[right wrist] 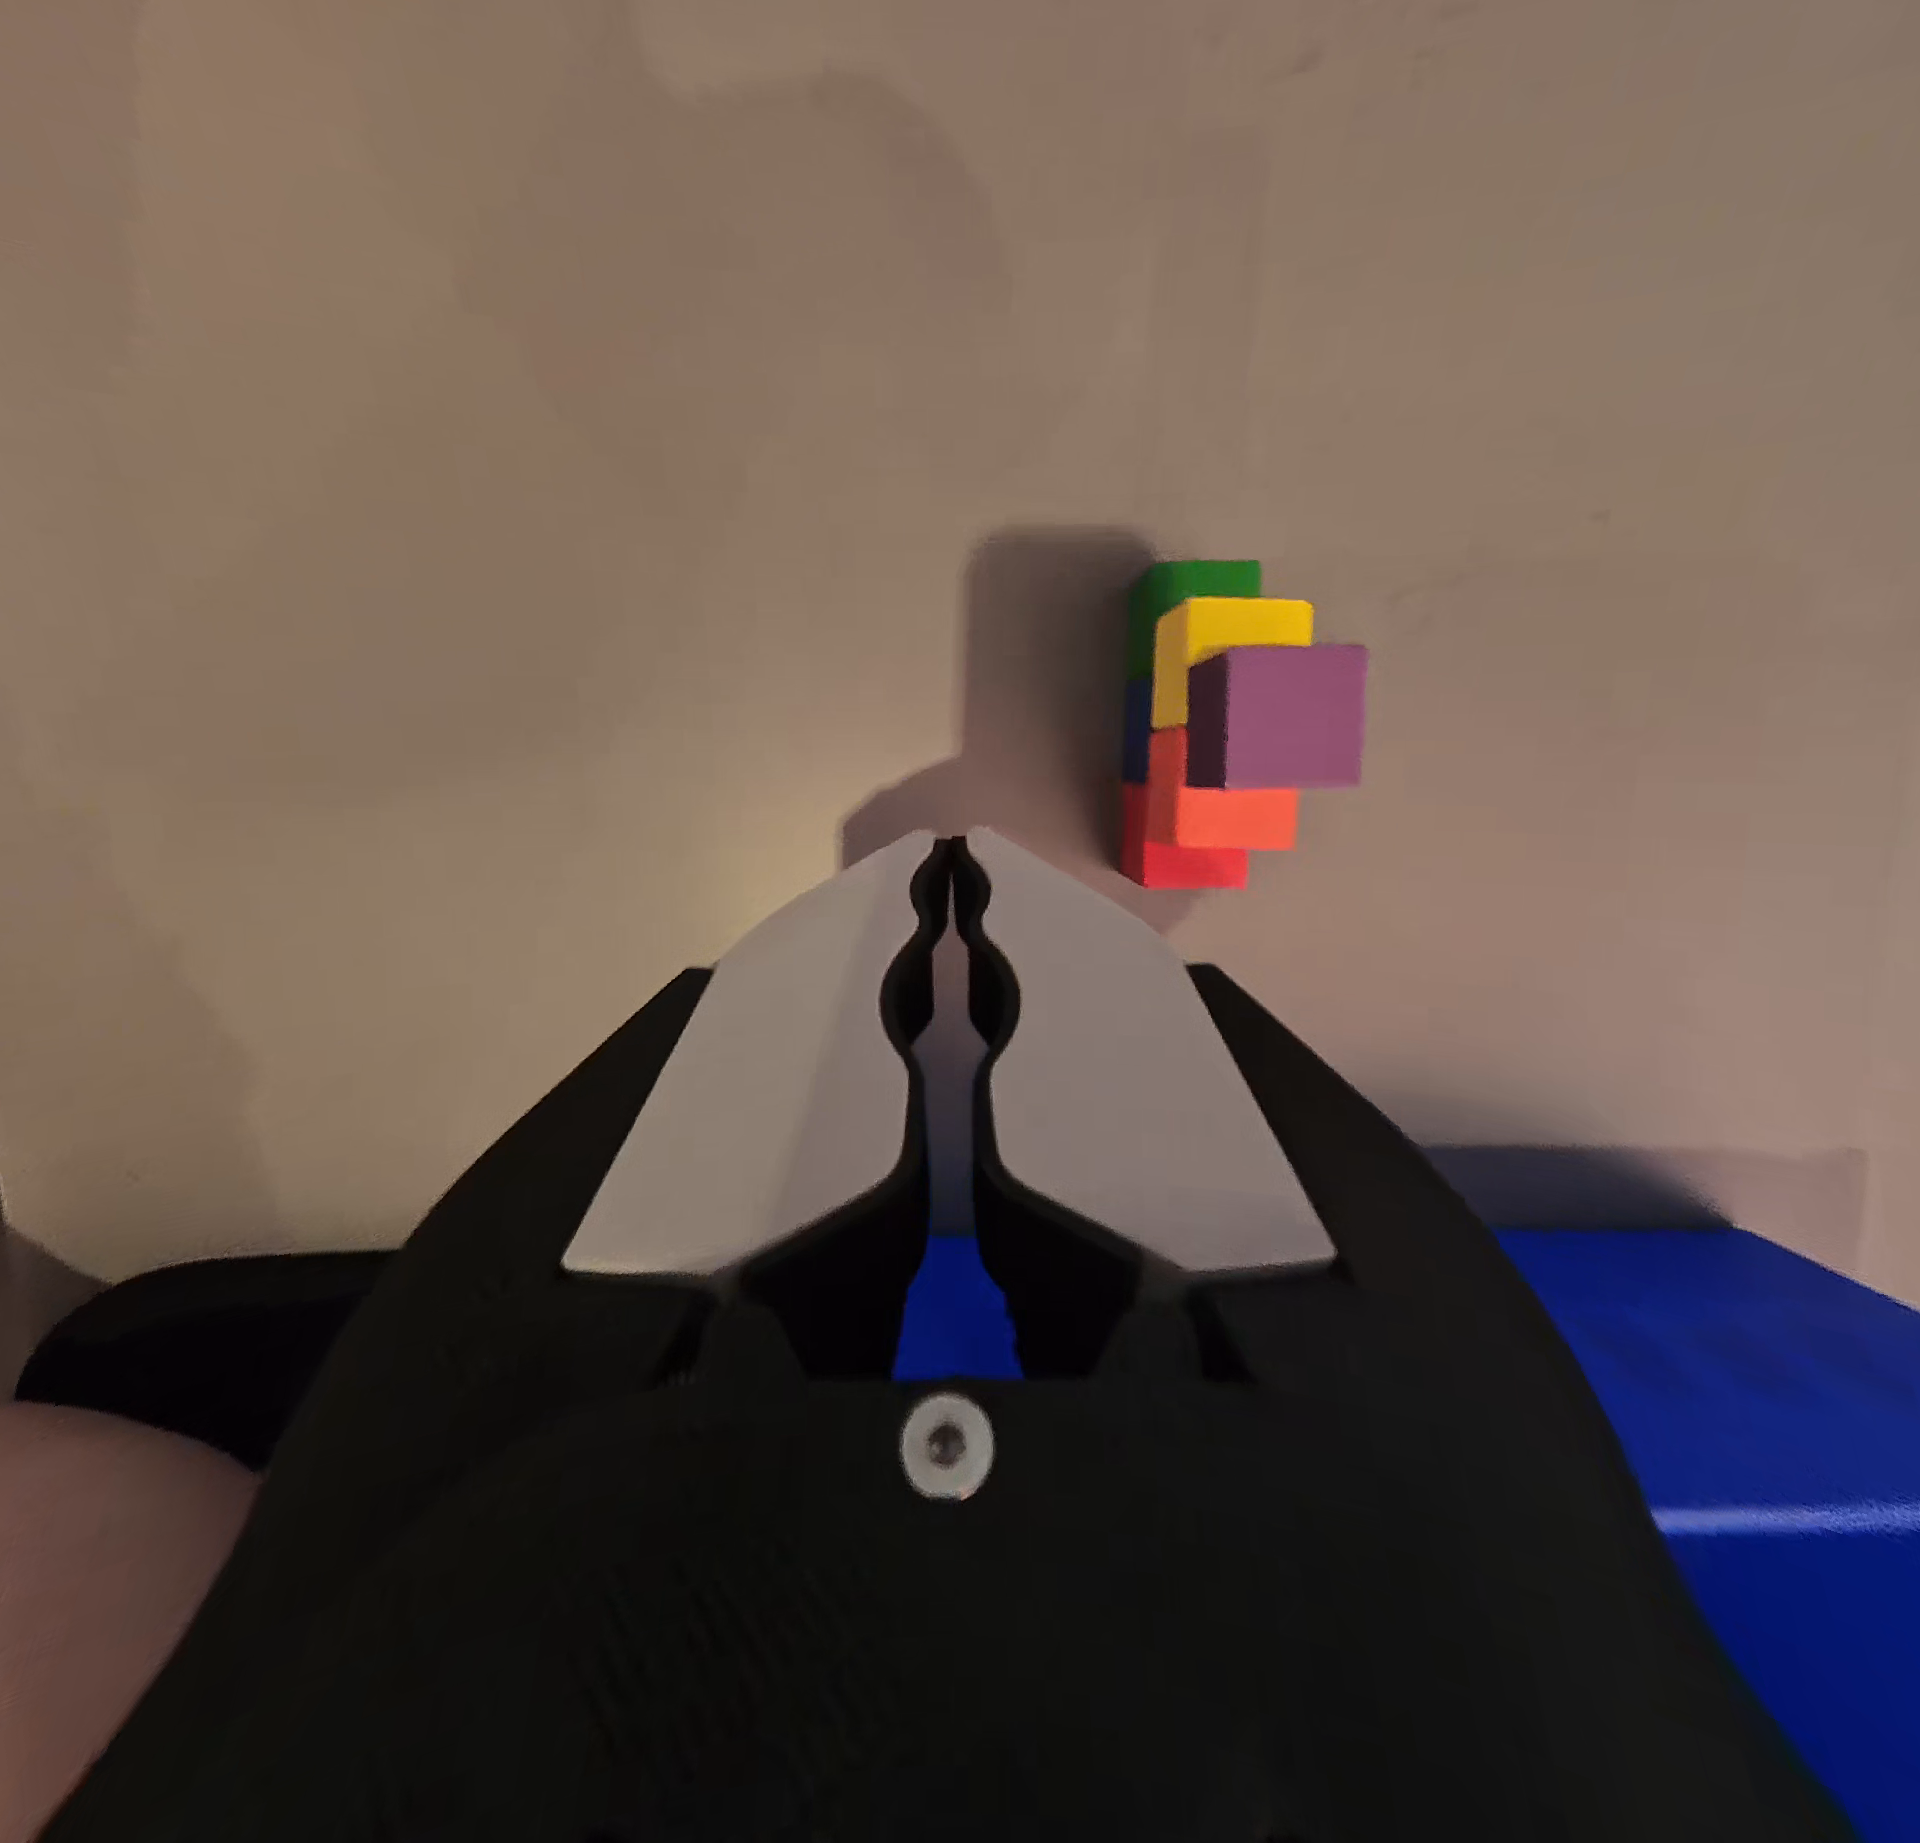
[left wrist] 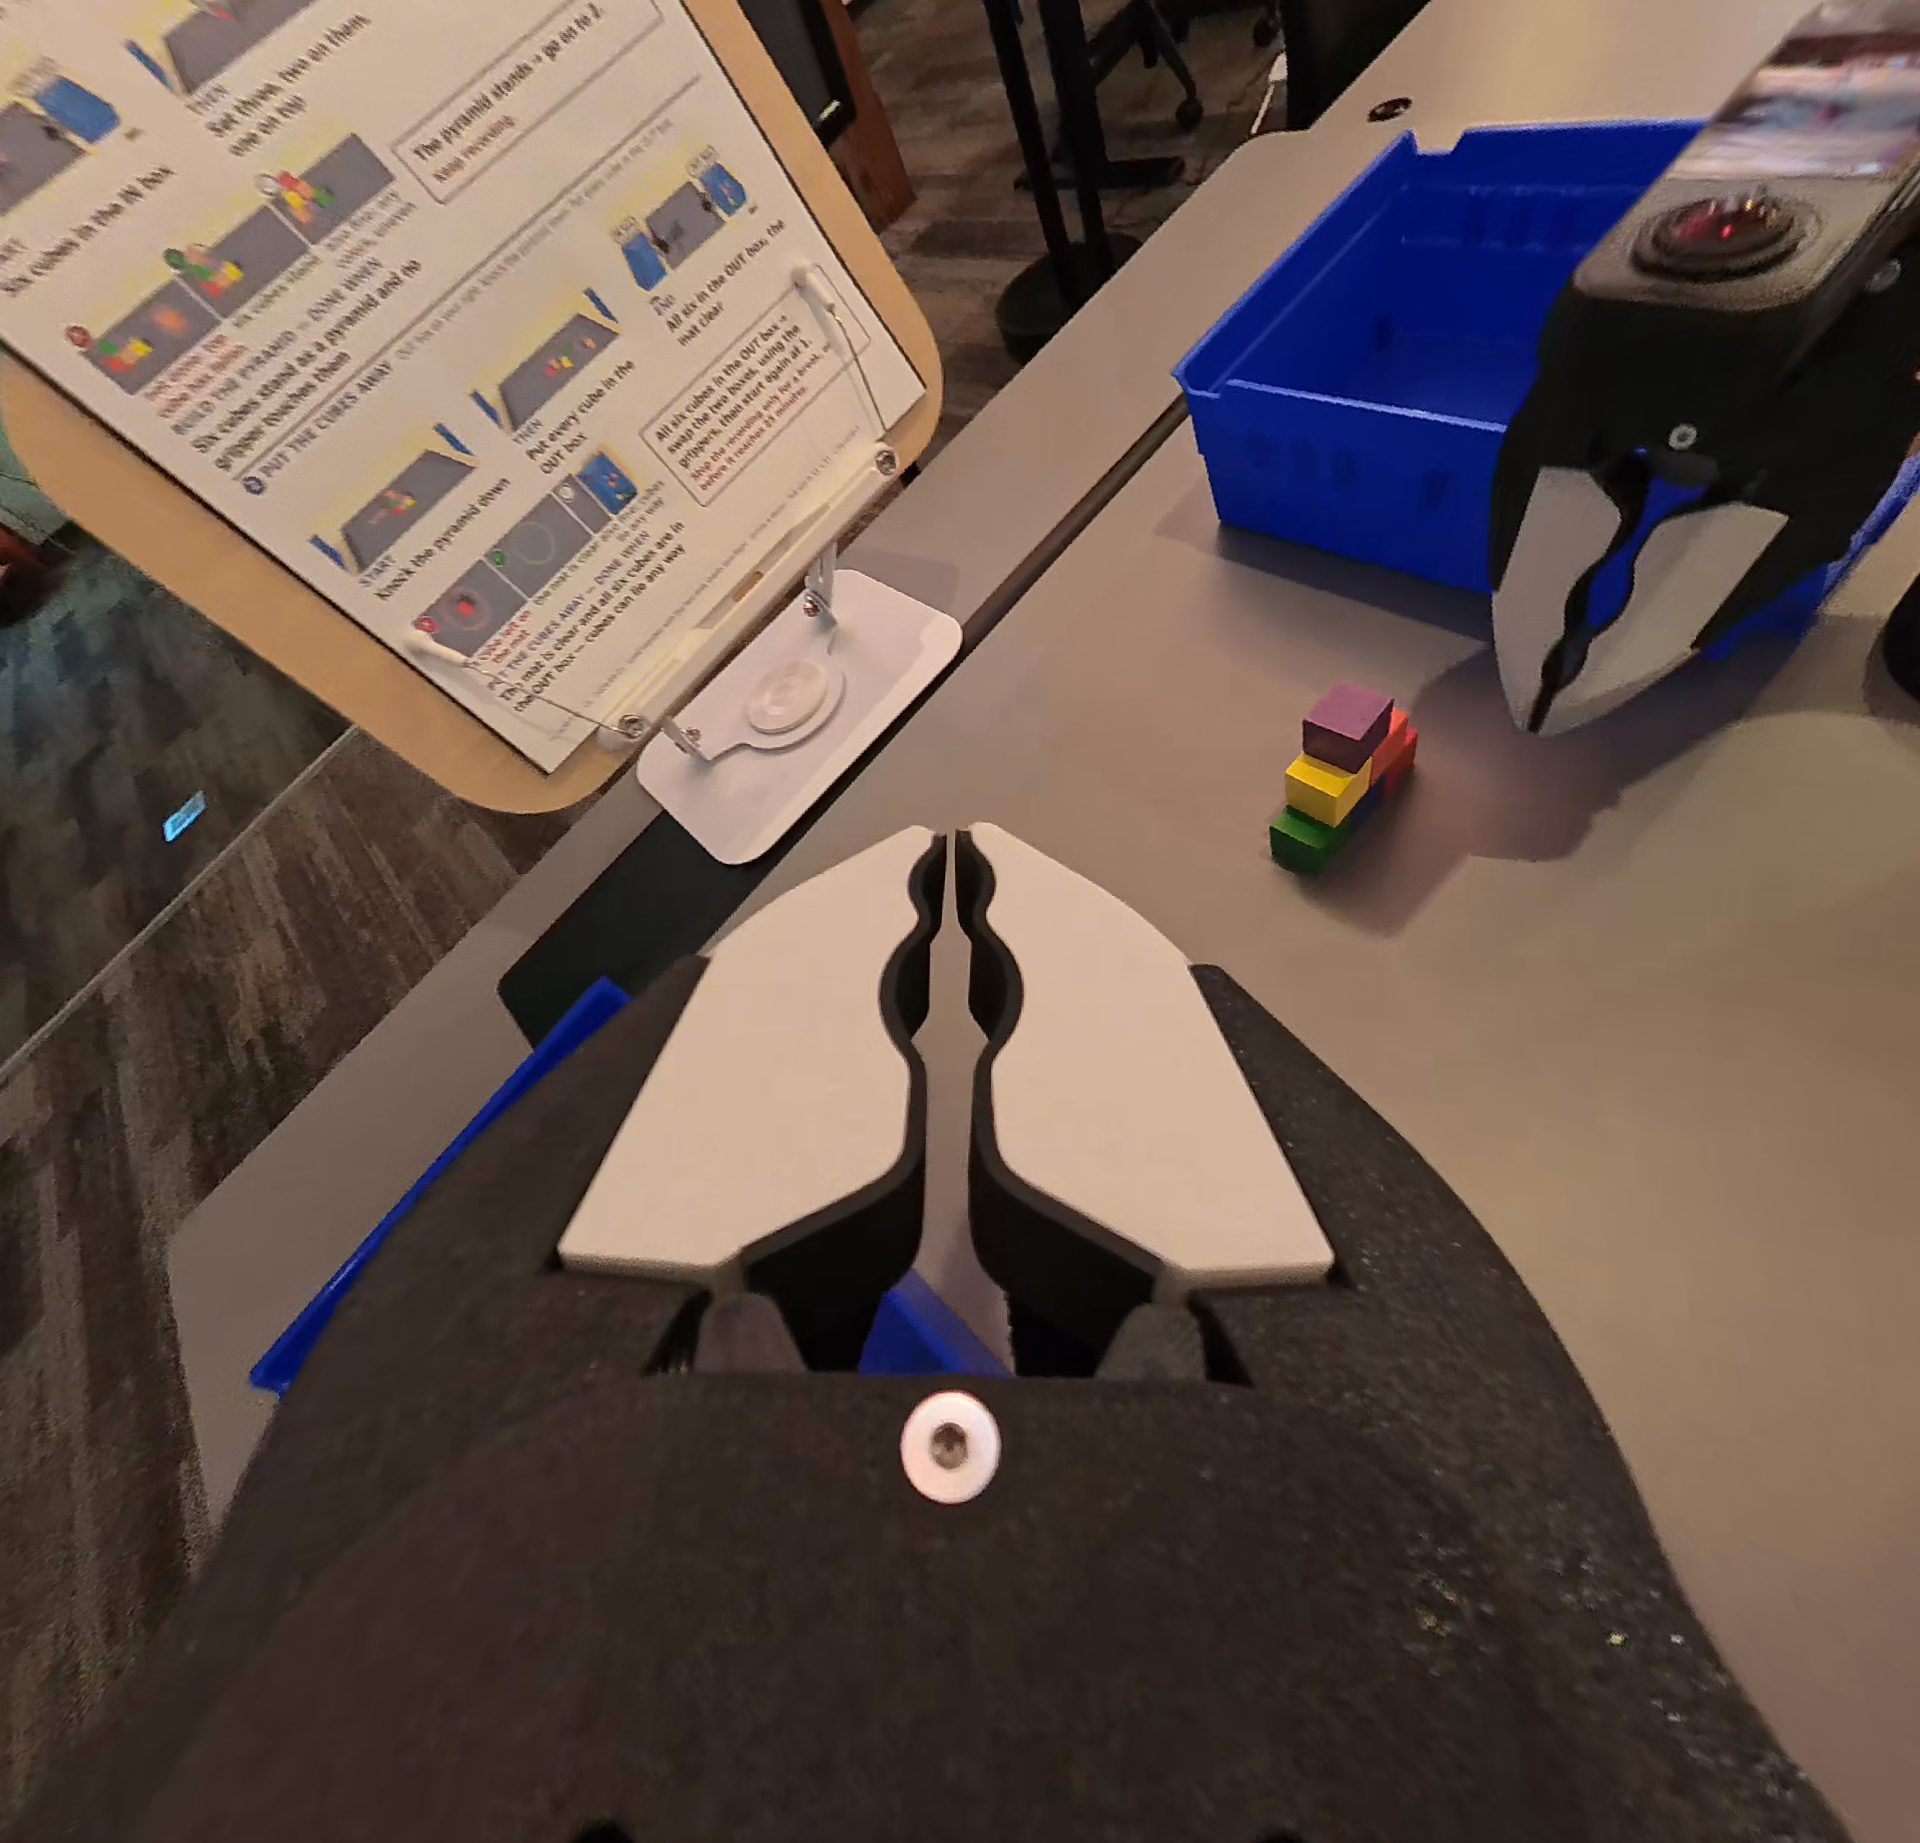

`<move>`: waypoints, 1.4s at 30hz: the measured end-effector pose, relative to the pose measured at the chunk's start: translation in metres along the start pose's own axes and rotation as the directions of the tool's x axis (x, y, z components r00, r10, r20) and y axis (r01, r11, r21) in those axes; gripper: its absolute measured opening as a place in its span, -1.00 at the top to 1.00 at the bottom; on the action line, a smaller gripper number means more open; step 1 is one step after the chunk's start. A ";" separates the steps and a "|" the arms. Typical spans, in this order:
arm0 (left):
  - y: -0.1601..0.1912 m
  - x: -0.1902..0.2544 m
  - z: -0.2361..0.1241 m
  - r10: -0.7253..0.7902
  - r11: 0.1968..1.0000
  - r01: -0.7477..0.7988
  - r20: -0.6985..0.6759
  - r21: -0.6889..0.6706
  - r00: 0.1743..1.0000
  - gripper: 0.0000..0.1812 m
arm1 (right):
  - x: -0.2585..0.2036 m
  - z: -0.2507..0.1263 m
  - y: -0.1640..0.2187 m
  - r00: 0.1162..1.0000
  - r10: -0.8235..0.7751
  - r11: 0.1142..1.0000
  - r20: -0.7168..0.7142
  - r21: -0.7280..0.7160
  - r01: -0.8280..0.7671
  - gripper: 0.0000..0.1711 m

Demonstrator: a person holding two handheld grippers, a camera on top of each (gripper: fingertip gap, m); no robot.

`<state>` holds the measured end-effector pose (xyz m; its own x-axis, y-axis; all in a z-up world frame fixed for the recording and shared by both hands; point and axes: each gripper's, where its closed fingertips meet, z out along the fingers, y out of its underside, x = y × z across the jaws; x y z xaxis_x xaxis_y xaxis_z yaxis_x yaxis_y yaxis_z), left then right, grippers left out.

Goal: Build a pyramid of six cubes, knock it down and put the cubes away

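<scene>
A blue open-topped plastic box (left wrist: 1382,359) stands on the grey tabletop (left wrist: 1558,1118) at the far side, behind the cubes. To the left, a rounded wooden board on a white stand (left wrist: 800,702) holds a printed instruction sheet (left wrist: 395,266), tilted toward the work area. The edge of a second blue box (left wrist: 436,1180) shows under the left tool (left wrist: 951,837), whose two grey fingers lie closed together with nothing between them. The right tool (right wrist: 951,843) hangs tip-down just beside the pyramid, its fingers also pressed together and empty; in the left wrist view it (left wrist: 1548,707) hovers close above the tabletop, between the far box and the stack, not touching either. Nothing lies between either tool and the cubes.

The pyramid of six small wooden cubes (left wrist: 1345,775) stands complete near the middle of the tabletop. A green cube (left wrist: 1304,837), a blue cube (right wrist: 1138,704) and a red cube (right wrist: 1195,866) form the bottom row. A yellow cube (left wrist: 1322,783) and an orange cube (right wrist: 1236,817) sit above them, and a purple cube (left wrist: 1345,725) crowns the top. The layers look slightly offset but all cubes touch.
</scene>
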<state>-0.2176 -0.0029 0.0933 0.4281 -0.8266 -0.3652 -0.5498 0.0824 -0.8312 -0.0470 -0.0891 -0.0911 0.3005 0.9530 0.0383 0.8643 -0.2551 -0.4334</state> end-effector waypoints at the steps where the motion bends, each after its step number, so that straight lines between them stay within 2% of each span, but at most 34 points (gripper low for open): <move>1: -0.001 -0.002 -0.003 -0.001 1.000 0.001 0.010 0.005 1.000 0.98 | -0.003 0.003 -0.002 1.000 -0.008 1.000 0.017 -0.003 0.008 0.99; 7: -0.006 -0.010 -0.019 -0.013 0.999 0.011 0.043 0.047 0.999 0.99 | -0.023 0.021 -0.010 0.992 -0.057 0.998 0.111 -0.026 0.060 0.98; 14: -0.007 -0.005 -0.019 0.003 0.999 -0.005 0.035 0.044 0.999 0.99 | -0.037 0.038 -0.011 0.979 -0.083 0.993 0.184 -0.070 0.097 0.99; 21: -0.006 -0.001 -0.015 0.015 0.999 -0.016 0.019 0.029 1.000 0.99 | -0.040 0.046 -0.010 0.975 -0.076 0.992 0.208 -0.082 0.095 0.99; 30: -0.003 0.005 -0.010 0.027 1.000 -0.027 -0.003 0.009 1.000 0.99 | -0.021 0.057 -0.010 0.988 -0.007 0.996 0.152 -0.088 0.021 0.99; 33: -0.002 0.007 -0.007 0.035 0.999 -0.035 -0.013 -0.004 0.999 0.99 | -0.007 0.060 -0.009 0.996 0.012 0.995 0.085 -0.099 -0.003 0.99; 37: 0.000 0.009 -0.002 0.040 0.999 -0.041 -0.024 -0.017 0.999 0.99 | 0.028 0.059 0.002 0.994 0.037 0.988 -0.106 -0.143 -0.052 0.99; 40: 0.001 0.010 0.000 0.040 0.999 -0.040 -0.032 -0.021 0.999 0.99 | 0.059 0.052 0.000 0.960 0.059 0.990 -0.272 -0.106 -0.091 0.99; 42: 0.002 0.012 0.002 0.044 0.999 -0.045 -0.037 -0.027 0.998 0.99 | 0.086 0.040 -0.003 0.901 0.100 0.991 -0.423 -0.042 -0.130 0.99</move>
<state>-0.2120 -0.0113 0.0868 0.3769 -0.8421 -0.3858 -0.5874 0.1048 -0.8025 -0.0395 0.0001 -0.1223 0.5275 0.7640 0.3716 0.8342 -0.3831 -0.3966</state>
